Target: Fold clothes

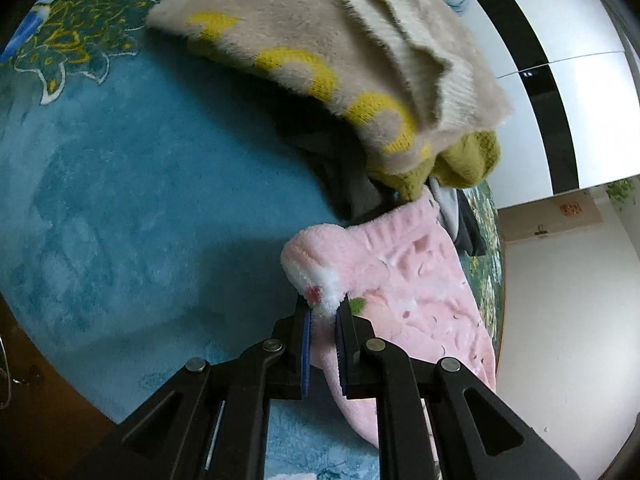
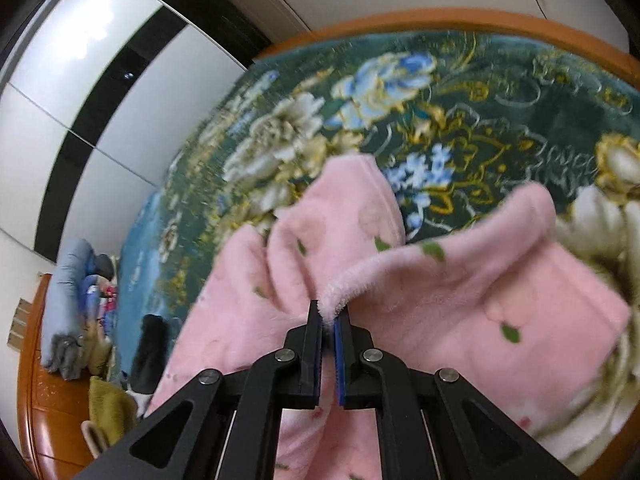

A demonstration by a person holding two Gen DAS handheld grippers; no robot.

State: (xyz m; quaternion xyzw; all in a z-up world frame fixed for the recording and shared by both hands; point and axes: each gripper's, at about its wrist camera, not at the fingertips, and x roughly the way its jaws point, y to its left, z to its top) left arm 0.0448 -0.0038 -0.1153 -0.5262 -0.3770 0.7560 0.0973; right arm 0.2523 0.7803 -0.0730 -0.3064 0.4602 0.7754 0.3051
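I see soft, even daylight and glare on the glossy white wardrobe (image 2: pixel 60 40). Fisheye bending darkens every corner. The floral blanket (image 2: pixel 460 112) smears with motion blur in my right view.

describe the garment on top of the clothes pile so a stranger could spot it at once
Find the teal plush blanket spread over the bed, then the heap of clothes at its far edge. The top piece is a fuzzy beige sweater. Bright yellow ring shapes set it apart from the olive knit under it and the pink fleece garment beside it.
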